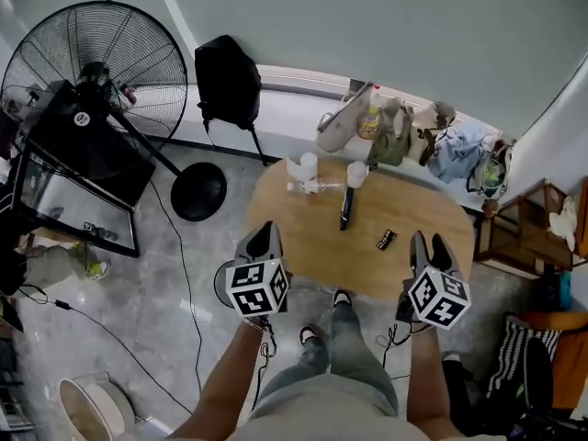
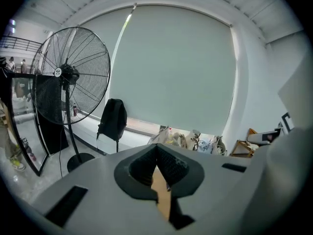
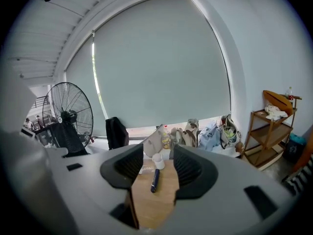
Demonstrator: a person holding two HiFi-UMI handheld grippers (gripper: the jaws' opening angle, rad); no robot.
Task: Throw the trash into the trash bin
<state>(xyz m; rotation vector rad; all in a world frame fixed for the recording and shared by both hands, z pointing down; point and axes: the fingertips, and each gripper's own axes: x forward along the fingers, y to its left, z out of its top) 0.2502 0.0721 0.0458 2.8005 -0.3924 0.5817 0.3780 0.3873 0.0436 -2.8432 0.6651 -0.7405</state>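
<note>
On the oval wooden table (image 1: 367,269) lie two white cups (image 1: 309,165) (image 1: 356,174), a clear plastic bottle (image 1: 317,187) on its side, a dark blue tube (image 1: 346,208) and a small black item (image 1: 386,239). My left gripper (image 1: 265,239) hovers at the table's near left edge, its jaws shut with nothing in them (image 2: 157,163). My right gripper (image 1: 428,246) hangs over the near right edge, open and empty (image 3: 159,168). In the right gripper view the tube (image 3: 155,179) and a cup (image 3: 157,160) show between the jaws, further off. A pale round bin (image 1: 87,410) stands on the floor at the bottom left.
A big standing fan (image 1: 101,62) and a black rack (image 1: 73,163) fill the left. A black backpack (image 1: 228,81) and several bags (image 1: 395,122) sit along the window ledge. A wooden shelf (image 1: 524,223) stands at the right. Cables run across the floor (image 1: 184,283). The person's legs are below the table edge.
</note>
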